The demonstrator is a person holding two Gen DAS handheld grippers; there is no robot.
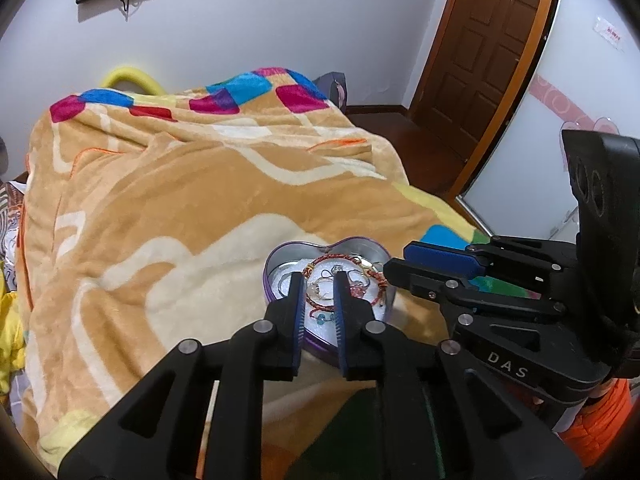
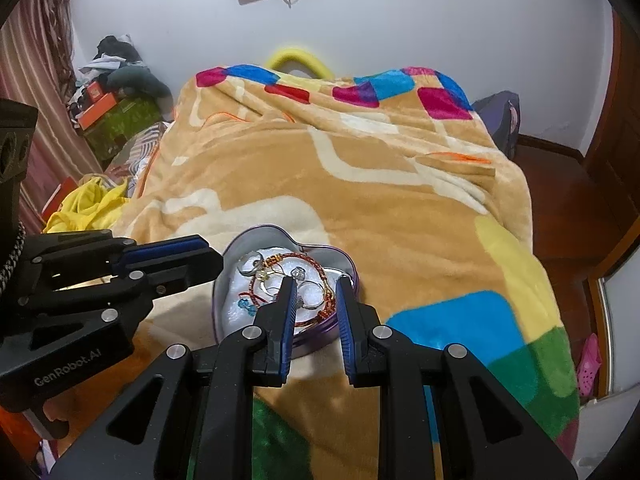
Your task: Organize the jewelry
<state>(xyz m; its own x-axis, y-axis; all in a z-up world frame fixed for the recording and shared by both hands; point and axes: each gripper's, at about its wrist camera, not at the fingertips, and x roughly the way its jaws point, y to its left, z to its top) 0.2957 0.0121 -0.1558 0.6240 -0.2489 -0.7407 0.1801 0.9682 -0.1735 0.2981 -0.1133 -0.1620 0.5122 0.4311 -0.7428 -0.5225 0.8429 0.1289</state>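
Observation:
A purple heart-shaped tin (image 1: pixel 273 259) (image 2: pixel 224 272) lies open on the blanket. It holds a red-and-gold cord bracelet (image 1: pixel 344 258) (image 2: pixel 308 258), silver rings (image 2: pixel 246 266) and a blue-bead piece (image 1: pixel 321 319) (image 2: pixel 243 305) on white padding. My left gripper (image 1: pixel 319 280) is open and empty, its fingers just over the tin's near side. My right gripper (image 2: pixel 315 283) is open and empty, hovering over the tin's right half. Each gripper shows in the other's view, the right one (image 1: pixel 404 260) at the tin's right, the left one (image 2: pixel 208 254) at its left.
The tan plush blanket (image 1: pixel 180 200) (image 2: pixel 380 200) with coloured squares covers the bed. A wooden door (image 1: pixel 488 48) and dark floor lie to the right. Boxes and clothes (image 2: pixel 112 100) pile at the far left by the curtain.

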